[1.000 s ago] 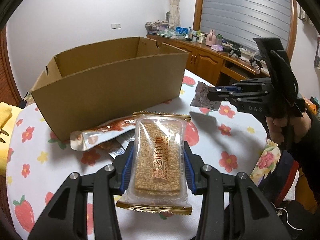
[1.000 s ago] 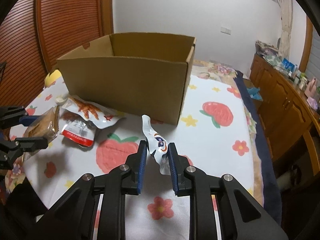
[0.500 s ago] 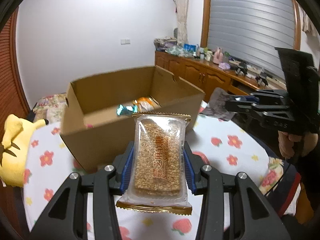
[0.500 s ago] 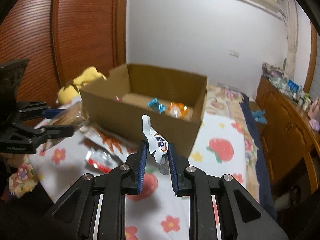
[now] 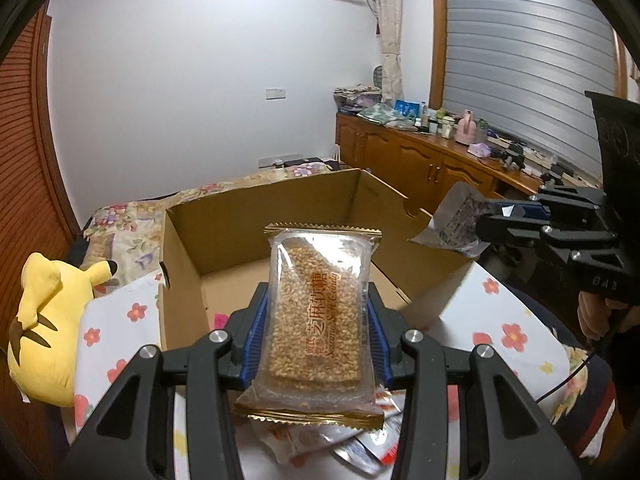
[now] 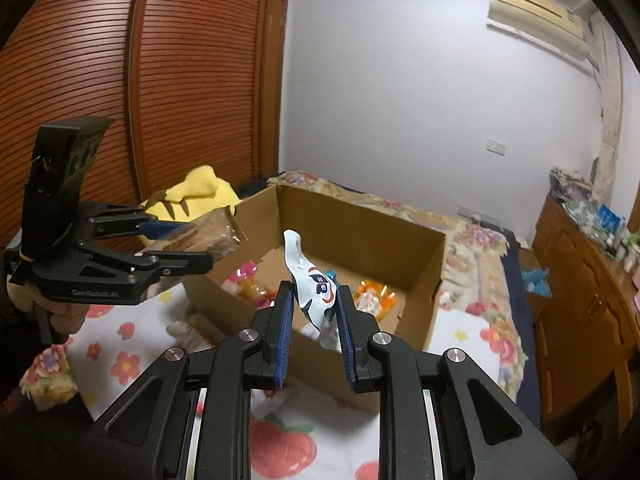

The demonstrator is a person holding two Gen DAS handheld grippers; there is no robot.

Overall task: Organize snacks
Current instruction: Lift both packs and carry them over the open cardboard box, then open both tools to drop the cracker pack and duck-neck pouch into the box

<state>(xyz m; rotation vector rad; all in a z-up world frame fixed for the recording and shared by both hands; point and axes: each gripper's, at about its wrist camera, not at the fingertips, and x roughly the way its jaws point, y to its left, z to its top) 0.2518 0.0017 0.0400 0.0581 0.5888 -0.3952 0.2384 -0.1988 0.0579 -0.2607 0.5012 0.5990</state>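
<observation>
My left gripper [image 5: 316, 320] is shut on a clear packet of sesame candy [image 5: 316, 316], held above the near wall of an open cardboard box [image 5: 188, 240]. In the right wrist view the same left gripper [image 6: 196, 246] hangs at the box's left corner with the sesame candy packet [image 6: 216, 232] in it. My right gripper [image 6: 314, 316] is shut on a crumpled white snack pouch [image 6: 314, 292] over the near wall of the cardboard box [image 6: 416, 264]. The left wrist view has the right gripper [image 5: 486, 222] at the box's right rim, holding the pouch [image 5: 456, 224]. Several small snacks [image 6: 372, 296] lie inside the box.
A yellow plush toy [image 5: 52, 320] lies left of the box on the flowered tablecloth [image 5: 500, 320]. Loose snack packets [image 5: 360, 444] lie on the cloth below my left gripper. A wooden cabinet [image 5: 424, 168] with clutter runs along the right wall. A hand [image 6: 66, 316] grips the left tool.
Both grippers have risen and come forward from low over the table to above the box's near rim, each still holding its packet. The box's inside has come into view.
</observation>
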